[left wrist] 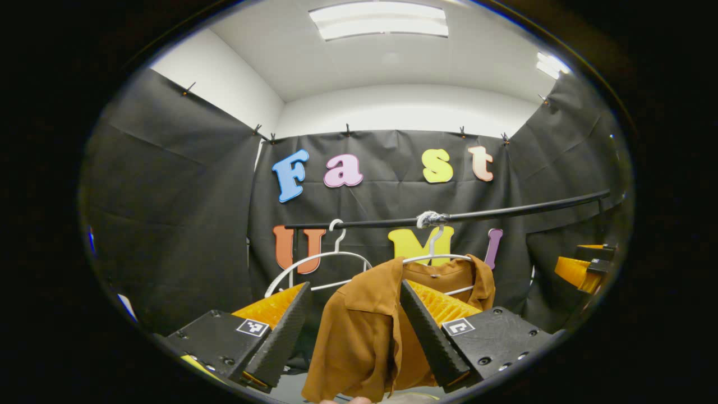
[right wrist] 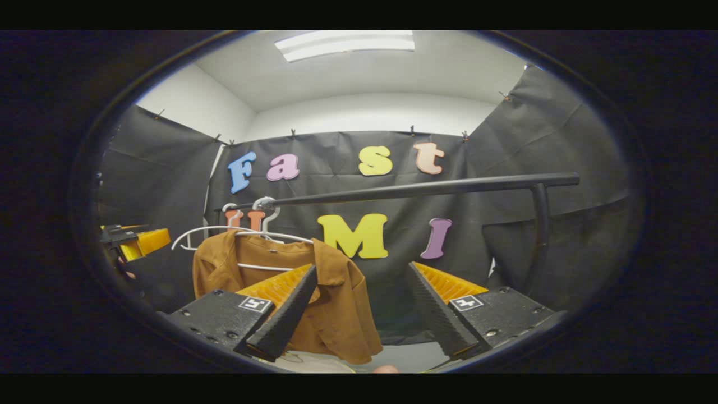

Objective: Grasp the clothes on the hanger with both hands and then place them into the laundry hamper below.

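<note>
Claws both point level at the brown shirt (left wrist: 359,331) (on its white hanger (left wrist: 435,259)), mid-frame: left claw (left wrist: 354,331) apart, right claw (right wrist: 362,314) apart.

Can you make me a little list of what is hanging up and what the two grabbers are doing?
clothing: brown shirt, on a white hanger
spare hanger: empty white hanger, beside it on the rail
rail: black rail
left gripper: open, fingers either side of the shirt, not pressing on it
right gripper: open, shirt sits toward its left finger
hamper: cannot tell
</note>
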### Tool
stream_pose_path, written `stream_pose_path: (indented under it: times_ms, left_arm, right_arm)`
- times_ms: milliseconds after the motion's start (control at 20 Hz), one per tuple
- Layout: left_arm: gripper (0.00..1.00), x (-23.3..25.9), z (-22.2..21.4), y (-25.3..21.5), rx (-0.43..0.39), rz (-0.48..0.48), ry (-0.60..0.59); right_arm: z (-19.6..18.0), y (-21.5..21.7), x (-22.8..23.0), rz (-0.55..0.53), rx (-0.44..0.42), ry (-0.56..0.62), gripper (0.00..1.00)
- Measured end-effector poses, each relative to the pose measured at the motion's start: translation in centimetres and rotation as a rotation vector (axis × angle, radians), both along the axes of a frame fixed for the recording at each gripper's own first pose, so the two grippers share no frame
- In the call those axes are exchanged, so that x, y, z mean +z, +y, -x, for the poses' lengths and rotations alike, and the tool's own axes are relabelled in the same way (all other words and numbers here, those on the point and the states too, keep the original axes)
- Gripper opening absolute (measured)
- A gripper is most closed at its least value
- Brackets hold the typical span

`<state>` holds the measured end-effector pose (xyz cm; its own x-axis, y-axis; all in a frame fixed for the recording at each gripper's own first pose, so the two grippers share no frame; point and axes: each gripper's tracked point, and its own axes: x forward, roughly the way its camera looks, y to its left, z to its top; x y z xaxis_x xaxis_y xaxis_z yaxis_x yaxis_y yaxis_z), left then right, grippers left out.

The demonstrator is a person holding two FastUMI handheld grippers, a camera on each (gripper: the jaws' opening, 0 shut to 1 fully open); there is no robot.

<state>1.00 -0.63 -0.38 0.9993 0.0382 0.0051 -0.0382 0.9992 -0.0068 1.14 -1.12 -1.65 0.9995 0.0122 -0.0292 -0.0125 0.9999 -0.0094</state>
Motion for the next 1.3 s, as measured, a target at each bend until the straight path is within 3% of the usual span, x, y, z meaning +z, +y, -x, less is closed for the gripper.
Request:
stream_pose_path:
  times_ms: [50,350,600,900,1000,1150,1200,1300]
  left_arm:
    - [1.0,-0.1,0.1,0.0,0.001,-0.003,0.004]
    - [1.0,-2.2,-0.3,-1.0,-0.003,0.006,0.05]
    - [1.0,-4.8,-1.2,-2.3,-0.027,0.053,0.098]
    - [1.0,-8.0,-2.4,-3.4,-0.084,0.144,0.183]
    - [0.97,-8.6,-3.2,-4.2,-0.12,0.152,0.187]
    - [1.0,-9.7,-4.7,-5.3,-0.173,0.167,0.208]
    - [0.96,-10.0,-5.2,-5.7,-0.193,0.178,0.214]
    - [1.0,-10.9,-6.2,-6.0,-0.217,0.185,0.225]
  right_arm:
    - [-0.1,0.1,-0.4,-0.001,-0.001,0.007,0.99]
    - [-1.1,0.7,-3.5,-0.031,0.006,0.081,1.0]
    - [-2.6,2.8,-6.8,-0.071,0.058,0.149,0.99]
    - [-4.6,6.5,-10.0,-0.117,0.106,0.242,0.99]
    - [-5.5,7.2,-10.9,-0.134,0.101,0.269,1.0]
    - [-6.8,8.0,-12.1,-0.166,0.087,0.314,0.99]
    - [-7.2,8.3,-12.4,-0.184,0.086,0.321,0.99]
    - [-8.1,8.8,-13.2,-0.216,0.073,0.339,0.97]
